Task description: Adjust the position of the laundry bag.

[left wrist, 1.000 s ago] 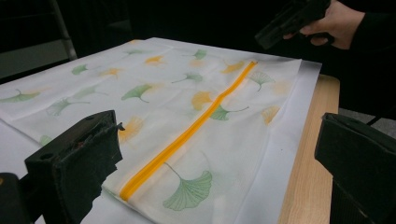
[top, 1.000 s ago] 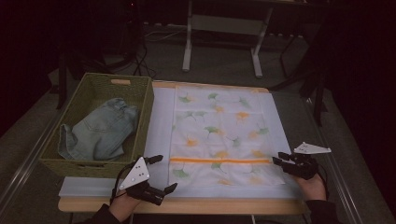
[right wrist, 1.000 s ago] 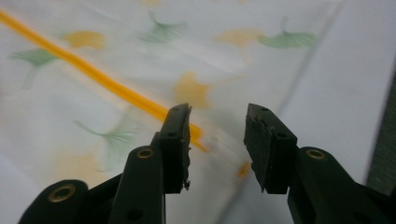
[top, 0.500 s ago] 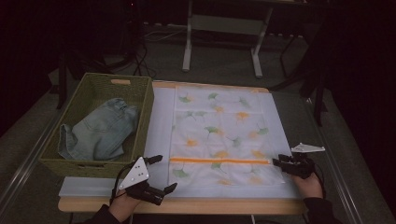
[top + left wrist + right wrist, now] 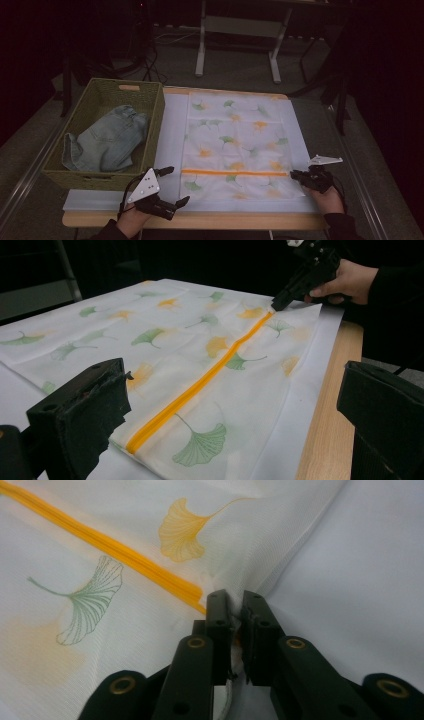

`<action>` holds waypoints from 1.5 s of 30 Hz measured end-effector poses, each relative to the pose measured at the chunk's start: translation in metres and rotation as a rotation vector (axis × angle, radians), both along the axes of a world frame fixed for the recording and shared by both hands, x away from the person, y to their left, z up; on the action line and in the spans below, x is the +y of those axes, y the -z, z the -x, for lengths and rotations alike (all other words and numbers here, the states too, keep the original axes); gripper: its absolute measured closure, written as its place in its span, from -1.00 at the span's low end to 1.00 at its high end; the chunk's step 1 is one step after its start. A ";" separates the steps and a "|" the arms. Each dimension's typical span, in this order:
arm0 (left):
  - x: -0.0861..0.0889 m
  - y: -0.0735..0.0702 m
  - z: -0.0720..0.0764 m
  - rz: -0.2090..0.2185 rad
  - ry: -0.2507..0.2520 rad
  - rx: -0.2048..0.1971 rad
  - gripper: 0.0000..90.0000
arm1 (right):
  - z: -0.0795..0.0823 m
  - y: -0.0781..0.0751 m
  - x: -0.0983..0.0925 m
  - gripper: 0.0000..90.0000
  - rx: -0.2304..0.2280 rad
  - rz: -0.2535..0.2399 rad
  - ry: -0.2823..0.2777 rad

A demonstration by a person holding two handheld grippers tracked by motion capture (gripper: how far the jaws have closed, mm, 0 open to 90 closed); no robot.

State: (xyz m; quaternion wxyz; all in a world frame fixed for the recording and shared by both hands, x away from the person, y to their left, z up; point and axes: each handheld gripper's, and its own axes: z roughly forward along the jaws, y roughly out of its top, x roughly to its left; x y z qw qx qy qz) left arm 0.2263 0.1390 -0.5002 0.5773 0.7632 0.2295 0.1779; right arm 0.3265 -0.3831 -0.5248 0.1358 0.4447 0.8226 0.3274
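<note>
A white mesh bag [image 5: 235,135] printed with ginkgo leaves lies flat on a white mat, with an orange zipper [image 5: 235,172] running across near its front. My right gripper [image 5: 294,175] is shut on the bag's right edge at the zipper's end [image 5: 197,597]; in the right gripper view the jaws [image 5: 236,605] pinch the fabric. My left gripper [image 5: 178,185] stands open just off the bag's front left corner, and its two jaws [image 5: 234,375] frame the zipper [image 5: 200,385] with nothing between them. The right gripper [image 5: 276,304] appears far off in the left gripper view.
A green woven basket [image 5: 155,105] holding folded jeans [image 5: 107,140] stands left of the mat. The white mat [image 5: 170,130] covers a wooden table whose front edge [image 5: 225,220] runs between the two hands. Dark floor and a table stand [image 5: 237,30] lie beyond.
The right gripper has shifted slightly left onto the bag's right edge at the zipper. The left gripper has barely moved.
</note>
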 end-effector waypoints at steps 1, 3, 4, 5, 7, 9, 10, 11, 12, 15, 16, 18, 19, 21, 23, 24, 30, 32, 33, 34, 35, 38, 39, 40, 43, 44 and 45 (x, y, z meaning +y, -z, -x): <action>0.000 0.000 0.000 0.001 0.001 0.001 -0.99 | 0.001 -0.001 0.002 0.87 -0.002 0.011 0.005; 0.000 0.000 0.000 0.003 0.002 0.001 -0.99 | 0.000 -0.002 0.002 0.88 0.008 0.002 0.016; 0.000 0.000 0.000 0.002 0.002 0.001 -0.99 | 0.000 -0.002 0.002 0.88 0.009 0.004 0.014; 0.000 0.000 0.000 0.001 0.001 0.000 -0.99 | 0.000 -0.003 0.002 0.88 0.012 -0.003 0.018; 0.000 0.000 0.000 0.005 0.002 -0.002 -0.99 | -0.001 -0.006 0.002 0.88 0.012 -0.023 0.027; 0.000 0.000 0.000 0.008 0.003 -0.002 -0.99 | -0.001 -0.011 0.004 0.88 0.001 -0.028 0.019; 0.000 0.000 0.000 0.007 0.003 -0.004 -0.99 | -0.001 -0.014 0.005 0.88 -0.004 -0.028 0.021; 0.000 -0.001 0.001 0.000 0.002 -0.006 -0.99 | 0.000 -0.018 0.006 0.88 -0.013 -0.027 0.018; 0.000 -0.001 0.001 -0.012 0.000 -0.009 -0.99 | 0.000 -0.022 0.007 0.88 -0.018 -0.041 0.013; -0.001 0.000 0.001 -0.021 0.004 -0.017 -0.98 | 0.001 -0.033 0.009 0.88 -0.029 -0.053 -0.001; -0.001 0.000 0.001 -0.022 0.009 -0.022 -0.99 | 0.001 -0.037 0.009 0.88 -0.035 -0.057 -0.003; -0.001 -0.001 0.001 -0.007 0.019 -0.024 -0.98 | 0.000 -0.042 0.009 0.88 -0.045 -0.066 -0.005; -0.001 -0.001 0.001 0.003 0.023 -0.021 -0.99 | 0.000 -0.044 0.009 0.88 -0.047 -0.079 -0.007; -0.001 -0.001 0.001 0.010 0.018 -0.023 -0.98 | 0.000 -0.049 0.010 0.88 -0.058 -0.089 -0.009; 0.000 -0.003 0.002 0.015 -0.003 -0.016 -0.99 | 0.001 -0.054 0.011 0.88 -0.065 -0.095 -0.018; 0.000 -0.004 0.002 0.027 -0.008 0.002 -0.98 | 0.001 -0.056 0.013 0.88 -0.073 -0.087 -0.022; 0.001 -0.007 0.001 -0.015 -0.032 0.080 -0.99 | 0.003 -0.067 0.019 0.88 -0.088 -0.086 -0.038; 0.000 -0.007 0.002 -0.033 -0.024 0.080 -0.99 | 0.003 -0.069 0.020 0.88 -0.092 -0.092 -0.040; -0.001 -0.007 0.002 -0.041 -0.009 0.080 -0.99 | 0.002 -0.070 0.020 0.88 -0.089 -0.097 -0.040; -0.002 -0.007 0.003 -0.052 -0.006 0.077 -0.99 | 0.002 -0.070 0.020 0.88 -0.087 -0.097 -0.042; -0.003 -0.007 0.003 -0.061 0.000 0.076 -0.99 | 0.003 -0.070 0.021 0.88 -0.090 -0.097 -0.041; -0.007 -0.006 0.004 -0.086 0.023 0.081 -0.99 | 0.003 -0.070 0.022 0.88 -0.090 -0.103 -0.043; -0.008 -0.006 0.003 -0.088 0.028 0.084 -0.99 | 0.003 -0.070 0.022 0.88 -0.091 -0.100 -0.045; -0.009 -0.006 0.003 -0.084 0.039 0.094 -0.99 | 0.003 -0.070 0.022 0.88 -0.091 -0.099 -0.047; -0.012 -0.006 0.001 -0.081 0.060 0.111 -0.99 | 0.003 -0.073 0.023 0.88 -0.096 -0.105 -0.052; -0.014 -0.007 0.000 -0.070 0.072 0.119 -0.98 | 0.003 -0.073 0.024 0.88 -0.095 -0.104 -0.051; -0.014 -0.007 0.000 -0.070 0.072 0.119 -0.99 | 0.003 -0.073 0.024 0.88 -0.095 -0.104 -0.051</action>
